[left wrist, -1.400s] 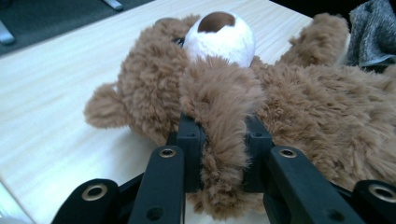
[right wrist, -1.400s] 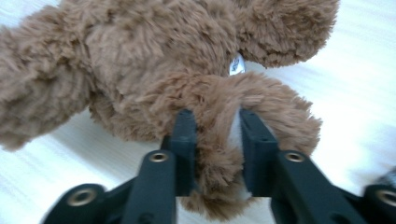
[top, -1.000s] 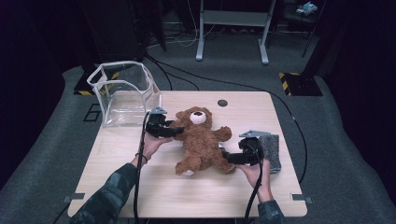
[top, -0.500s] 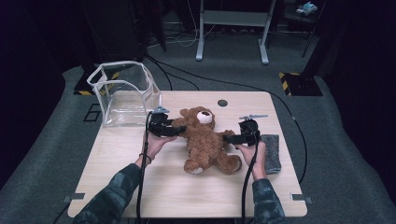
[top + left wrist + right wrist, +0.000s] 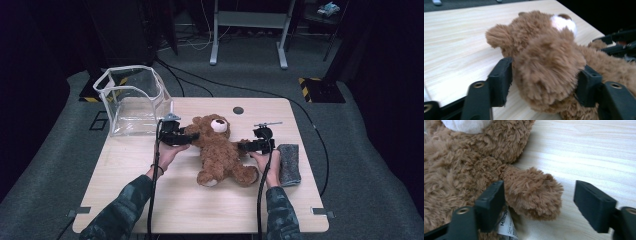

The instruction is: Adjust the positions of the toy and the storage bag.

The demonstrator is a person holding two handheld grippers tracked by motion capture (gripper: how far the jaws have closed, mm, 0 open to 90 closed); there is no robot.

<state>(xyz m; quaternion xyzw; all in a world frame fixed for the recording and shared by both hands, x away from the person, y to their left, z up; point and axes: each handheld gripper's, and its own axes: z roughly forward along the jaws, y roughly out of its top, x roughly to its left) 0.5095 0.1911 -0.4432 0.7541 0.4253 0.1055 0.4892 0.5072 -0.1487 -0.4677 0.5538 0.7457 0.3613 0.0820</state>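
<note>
A brown teddy bear (image 5: pixel 220 150) lies on its back in the middle of the wooden table (image 5: pixel 150 200), head toward the far side. My left gripper (image 5: pixel 192 136) comes in from the left and is shut on one of the bear's arms; both pads press into the fur (image 5: pixel 544 50) around my left gripper (image 5: pixel 544 82). My right gripper (image 5: pixel 245 146) reaches in from the right. Its jaws have just been closing, with the bear's other arm (image 5: pixel 534 192) between them. In my right gripper (image 5: pixel 541 202), one pad touches the fur and the other stands apart from it.
A clear plastic container (image 5: pixel 132 100) stands at the table's far left corner. A grey cloth (image 5: pixel 289 162) lies by the right edge, beside my right hand. A small dark disc (image 5: pixel 238 110) sits near the far edge. A white label (image 5: pixel 505 222) hangs from the bear.
My right gripper has moved from beside the grey cloth, near the bear's leg, up to the bear's arm. The bear's legs have swung to the right. The left gripper has stayed put.
</note>
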